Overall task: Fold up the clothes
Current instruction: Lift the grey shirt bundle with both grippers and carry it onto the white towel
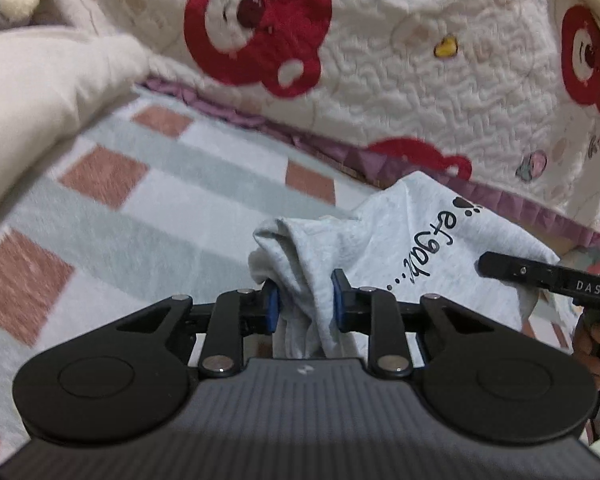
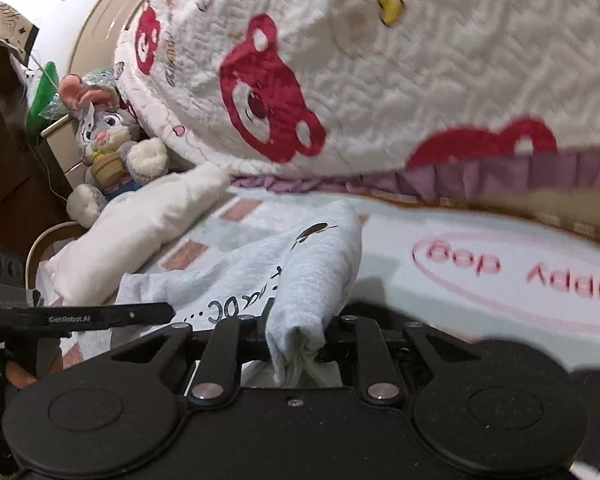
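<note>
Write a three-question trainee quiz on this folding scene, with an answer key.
1. True or false: the left gripper is open.
2. What does the right gripper hold? A) pillow B) grey shirt C) plush rabbit
3. What animal is printed in red on the quilt?

Key:
1. False: its fingers pinch the grey shirt.
2. B
3. A bear.
</note>
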The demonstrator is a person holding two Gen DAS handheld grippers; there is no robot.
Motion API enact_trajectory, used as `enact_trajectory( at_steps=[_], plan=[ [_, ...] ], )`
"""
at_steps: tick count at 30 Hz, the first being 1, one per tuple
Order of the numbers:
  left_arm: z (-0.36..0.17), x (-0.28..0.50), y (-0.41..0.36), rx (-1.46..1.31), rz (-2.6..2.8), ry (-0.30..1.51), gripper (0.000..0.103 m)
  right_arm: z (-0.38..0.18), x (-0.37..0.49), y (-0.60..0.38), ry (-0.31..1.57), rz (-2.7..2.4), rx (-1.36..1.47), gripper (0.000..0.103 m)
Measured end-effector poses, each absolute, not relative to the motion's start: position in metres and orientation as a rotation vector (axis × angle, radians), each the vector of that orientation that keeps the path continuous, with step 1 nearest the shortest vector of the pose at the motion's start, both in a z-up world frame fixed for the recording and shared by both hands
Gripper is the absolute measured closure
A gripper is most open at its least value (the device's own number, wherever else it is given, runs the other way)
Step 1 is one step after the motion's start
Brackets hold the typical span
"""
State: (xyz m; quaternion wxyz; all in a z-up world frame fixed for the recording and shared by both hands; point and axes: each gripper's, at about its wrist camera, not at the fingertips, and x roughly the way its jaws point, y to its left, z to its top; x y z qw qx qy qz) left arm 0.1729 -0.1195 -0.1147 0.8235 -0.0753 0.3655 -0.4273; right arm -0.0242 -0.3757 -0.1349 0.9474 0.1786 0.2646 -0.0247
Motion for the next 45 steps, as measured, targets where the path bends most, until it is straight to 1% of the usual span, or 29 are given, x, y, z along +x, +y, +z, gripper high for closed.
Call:
enact_trajectory(
  at_steps=[7, 11, 16, 19, 23, 27, 31, 32, 33, 34, 35, 38, 39, 41, 45],
  plan=[
    [-0.067, 0.189, -0.073, -0.28, -0.806, 0.632, 0.079, -0.07, 0.033, -0.352, 0.494, 0.061, 0.212, 0.082],
    [-0.041, 0.204, -0.028, -0.336, -0.701, 0.563, 0.079, -0.033, 0.082, -0.318, 0.49, 0.158, 0.132, 0.082],
    [-0.025, 0.222, 0.041, -0.398, -0.566, 0.494, 0.079, -0.002, 0.156, -0.265, 0.488, 0.294, 0.078, 0.082],
    [-0.023, 0.234, 0.082, -0.451, -0.481, 0.473, 0.079, 0.004, 0.194, -0.234, 0.488, 0.385, 0.059, 0.082],
    [-0.021, 0.243, 0.116, -0.444, -0.376, 0.478, 0.08, -0.002, 0.236, -0.196, 0.516, 0.48, 0.06, 0.082],
    [-0.028, 0.255, 0.137, -0.48, -0.329, 0.484, 0.079, -0.011, 0.265, -0.17, 0.521, 0.516, 0.035, 0.082],
    [-0.041, 0.267, 0.146, -0.518, -0.293, 0.502, 0.079, -0.025, 0.289, -0.166, 0.473, 0.51, 0.079, 0.081],
    [-0.046, 0.27, 0.147, -0.53, -0.277, 0.507, 0.078, -0.034, 0.297, -0.169, 0.47, 0.492, 0.111, 0.078],
    [-0.05, 0.272, 0.147, -0.542, -0.261, 0.513, 0.076, -0.047, 0.308, -0.174, 0.478, 0.464, 0.151, 0.06],
    [-0.055, 0.275, 0.148, -0.554, -0.245, 0.519, 0.072, -0.061, 0.32, -0.181, 0.496, 0.43, 0.212, 0.03],
    [-0.06, 0.278, 0.149, -0.566, -0.229, 0.524, 0.072, -0.079, 0.33, -0.192, 0.527, 0.384, 0.308, 0.02],
    [-0.074, 0.286, 0.152, -0.601, -0.181, 0.541, 0.069, -0.131, 0.321, -0.231, 0.547, 0.274, 0.697, 0.02],
    [-0.078, 0.289, 0.153, -0.612, -0.165, 0.547, 0.069, -0.143, 0.314, -0.239, 0.547, 0.261, 0.784, 0.02],
    [-0.088, 0.295, 0.155, -0.636, -0.133, 0.558, 0.064, -0.152, 0.299, -0.241, 0.553, 0.295, 0.816, 0.02],
    [-0.096, 0.299, 0.157, -0.728, -0.198, 0.578, 0.063, -0.164, 0.281, -0.239, 0.581, 0.364, 0.889, 0.02]
  ],
)
